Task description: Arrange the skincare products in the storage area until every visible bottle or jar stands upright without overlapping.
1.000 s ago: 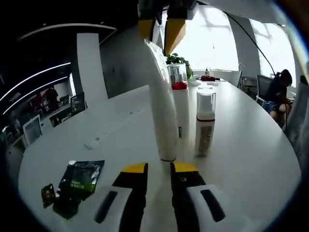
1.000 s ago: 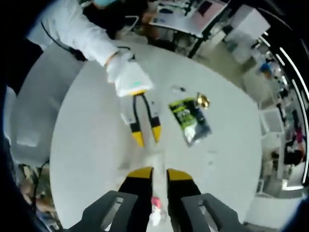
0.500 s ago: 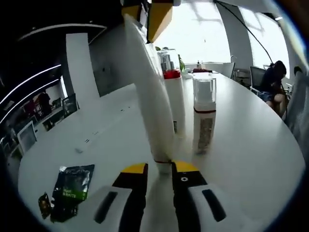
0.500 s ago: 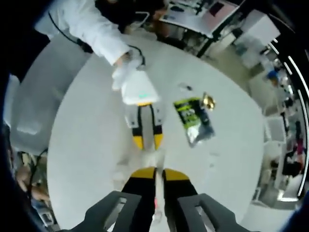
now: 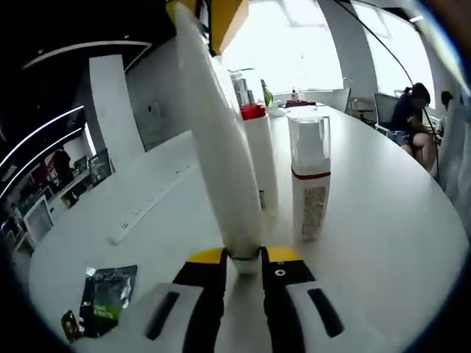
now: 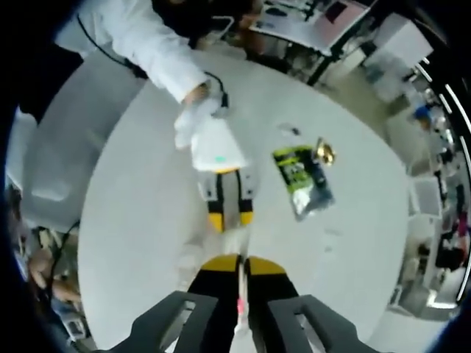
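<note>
tall white plastic squeeze tube [image 5: 221, 158]: stood cap-down on the round white table [image 5: 383, 243], leaning a little, in the left gripper view. its lower end sat between the yellow-tipped jaws of the left gripper [image 5: 244, 257], which were nearly closed about the cap; actual contact could not be told. its upper end was pinched by the right gripper [image 5: 207, 13], seen entering from the top of that view with yellow tips closed on the tube.

slim white bottle with red collar and clear cap [image 5: 257, 147]: upright just behind the tube, close beside it.

white pump bottle with clear cap and red band [image 5: 309, 184]: upright to the right of the red-collared bottle, apart from the tube.

dark green foil sachet [image 5: 109, 294]: flat on the table, well apart from the bottles; a small dark and gold wrapper [image 5: 71, 325] lay beside it.

right gripper view, looking down: right gripper [image 6: 239, 263] jaws closed on the tube's top; left gripper [image 6: 229, 218] below, held by a white-gloved hand [image 6: 210, 140]; sachet [image 6: 303, 180] to one side.
</note>
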Available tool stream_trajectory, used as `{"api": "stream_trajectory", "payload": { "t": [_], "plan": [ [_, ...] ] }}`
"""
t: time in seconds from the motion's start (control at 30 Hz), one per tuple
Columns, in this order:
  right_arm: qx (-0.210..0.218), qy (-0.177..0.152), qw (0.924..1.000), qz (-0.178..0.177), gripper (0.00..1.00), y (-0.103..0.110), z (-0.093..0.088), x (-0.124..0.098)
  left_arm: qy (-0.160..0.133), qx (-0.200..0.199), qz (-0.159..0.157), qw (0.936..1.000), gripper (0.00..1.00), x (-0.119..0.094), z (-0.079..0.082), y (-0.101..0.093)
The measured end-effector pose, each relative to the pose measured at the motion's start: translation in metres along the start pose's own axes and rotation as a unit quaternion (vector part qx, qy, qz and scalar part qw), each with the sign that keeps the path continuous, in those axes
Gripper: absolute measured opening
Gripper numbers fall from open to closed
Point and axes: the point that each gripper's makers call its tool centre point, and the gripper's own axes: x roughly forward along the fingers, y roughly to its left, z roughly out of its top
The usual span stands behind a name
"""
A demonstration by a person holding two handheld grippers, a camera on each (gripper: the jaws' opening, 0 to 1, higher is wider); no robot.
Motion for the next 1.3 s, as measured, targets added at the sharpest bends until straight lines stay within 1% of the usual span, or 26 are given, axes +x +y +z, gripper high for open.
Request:
{"api": "stream_trajectory", "payload": {
  "t": [0.1, 0.17, 0.23, 0.33, 0.43, 0.57, 0.7, 0.8, 0.9, 1.1, 1.2, 1.3],
  "plan": [
    [0.013, 0.002, 0.9999, 0.004, 0.00, 0.000, -0.002, 0.000, -0.001, -0.005, -0.003, 1.0000, 0.22, 0.005, 0.002, 0.000],
    [0.011, 0.006, 0.9999, 0.003, 0.00, 0.000, -0.004, 0.000, -0.001, -0.002, -0.004, 1.0000, 0.22, 0.006, 0.004, -0.003],
    [0.012, 0.008, 0.9999, 0.005, 0.00, 0.000, -0.007, 0.000, -0.001, -0.003, -0.006, 1.0000, 0.22, 0.006, 0.003, -0.001],
    [0.020, 0.008, 0.9997, 0.008, 0.00, -0.001, -0.011, -0.001, -0.002, -0.006, -0.007, 1.0000, 0.22, 0.009, 0.005, -0.001],
    [0.025, 0.008, 0.9996, 0.010, 0.00, 0.000, -0.015, -0.002, -0.001, -0.001, -0.013, 0.9999, 0.22, 0.012, 0.007, -0.008],
    [0.031, 0.010, 0.9994, 0.011, 0.00, 0.002, -0.017, -0.002, 0.000, 0.001, -0.019, 0.9998, 0.22, 0.015, 0.008, -0.009],
    [0.035, 0.015, 0.9992, 0.015, 0.00, 0.005, -0.020, -0.003, 0.000, 0.004, -0.025, 0.9997, 0.22, 0.018, 0.010, -0.015],
    [0.040, 0.015, 0.9989, 0.017, 0.00, 0.007, -0.022, -0.004, 0.003, 0.017, -0.030, 0.9994, 0.22, 0.019, 0.012, -0.019],
    [0.044, 0.015, 0.9987, 0.018, 0.00, 0.008, -0.024, -0.005, 0.004, 0.018, -0.032, 0.9993, 0.22, 0.020, 0.012, -0.019],
    [0.039, 0.017, 0.9989, 0.020, 0.00, 0.010, -0.026, -0.005, 0.005, 0.020, -0.035, 0.9992, 0.22, 0.023, 0.013, -0.020],
    [0.037, 0.015, 0.9989, 0.023, 0.00, 0.012, -0.025, -0.006, 0.008, 0.029, -0.036, 0.9989, 0.22, 0.022, 0.012, -0.019],
    [0.033, 0.016, 0.9991, 0.021, 0.00, 0.011, -0.025, -0.005, 0.011, 0.030, -0.037, 0.9988, 0.21, 0.019, 0.010, -0.018]
  ]
}}
